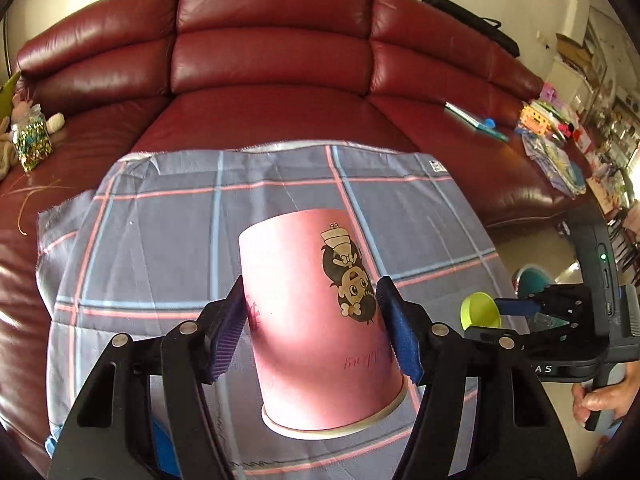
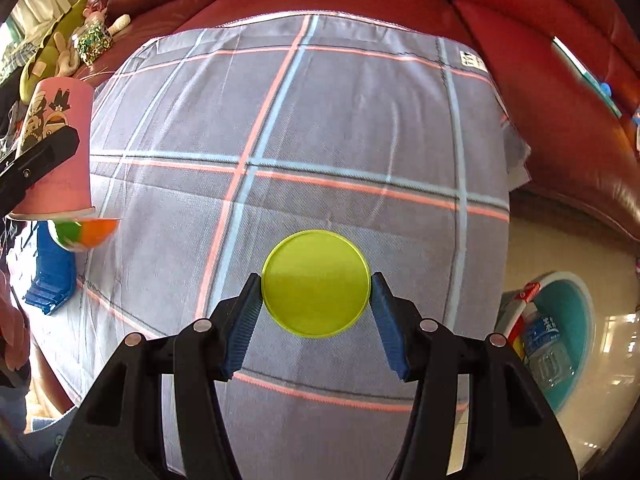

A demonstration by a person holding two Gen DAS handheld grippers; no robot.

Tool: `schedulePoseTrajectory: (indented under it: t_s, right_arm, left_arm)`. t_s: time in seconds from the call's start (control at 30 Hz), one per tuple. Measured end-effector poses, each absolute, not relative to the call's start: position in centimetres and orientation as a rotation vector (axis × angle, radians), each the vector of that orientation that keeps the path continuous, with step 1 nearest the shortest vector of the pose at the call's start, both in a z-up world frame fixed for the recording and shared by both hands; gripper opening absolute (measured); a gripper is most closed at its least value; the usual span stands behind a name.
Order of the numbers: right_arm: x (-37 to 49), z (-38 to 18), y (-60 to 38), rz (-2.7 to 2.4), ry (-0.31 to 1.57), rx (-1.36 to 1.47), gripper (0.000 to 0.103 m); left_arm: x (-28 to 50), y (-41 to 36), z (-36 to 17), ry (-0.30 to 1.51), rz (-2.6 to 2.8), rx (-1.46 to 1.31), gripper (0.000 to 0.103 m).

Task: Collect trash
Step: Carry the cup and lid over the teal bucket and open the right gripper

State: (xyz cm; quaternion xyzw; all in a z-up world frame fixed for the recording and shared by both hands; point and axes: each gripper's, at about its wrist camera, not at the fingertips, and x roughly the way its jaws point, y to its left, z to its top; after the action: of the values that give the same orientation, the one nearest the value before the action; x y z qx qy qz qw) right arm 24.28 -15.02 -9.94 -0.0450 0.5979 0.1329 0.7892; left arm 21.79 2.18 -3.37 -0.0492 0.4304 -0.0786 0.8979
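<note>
Left gripper (image 1: 312, 320) clamps a pink paper cup (image 1: 316, 320), rim toward the camera, above a plaid cloth (image 1: 160, 220). Right gripper (image 2: 316, 300) pinches a yellow-green lid (image 2: 316, 284) edgewise over the cloth, near a teal bin (image 2: 576, 320).

A cloth (image 2: 360, 128) lies spread over a surface in front of the sofa (image 1: 272, 52). Above the cloth, the left gripper (image 1: 312, 320) holds a paper cup (image 1: 316, 320) upside down, rim toward the cloth. To its right, the right gripper (image 2: 316, 312) holds a round lid (image 2: 316, 284) by its edges, also above the cloth. A jar (image 1: 30, 144) stands on the sofa seat at the left. A basin (image 2: 560, 332) sits on the floor right of the cloth, with a plastic bottle (image 2: 546, 352) in it.
</note>
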Motion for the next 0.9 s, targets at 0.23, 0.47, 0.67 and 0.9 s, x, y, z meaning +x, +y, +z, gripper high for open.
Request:
schedulePoseTrajectory:
  t_s: [0.23, 0.47, 0.67, 0.9]
  right_arm:
    - [21.7, -9.4, -18.2, 0.264, 1.271, -0.057, 0.052]
    - [20.3, -7.1, -24.0, 0.211, 1.217, 0.013, 0.052]
    - [18.7, -5.5, -31.6, 0.099, 1.183, 0.068, 0.052]
    - [17.4, -6.5, -39.1, -0.014, 1.214, 0.133, 0.053]
  left_arm:
    - [19.9, -1.4, -3.8, 0.925, -0.204, -0.063, 0.065]
    - [18.9, -6.5, -2.2, 0.916, -0.287, -0.008, 0.065]
    - [18.7, -13.2, -1.3, 0.905, -0.403, 0.035, 0.065]
    - [18.6, -20.4, -1.7, 0.915, -0.506, 0.090, 0.065]
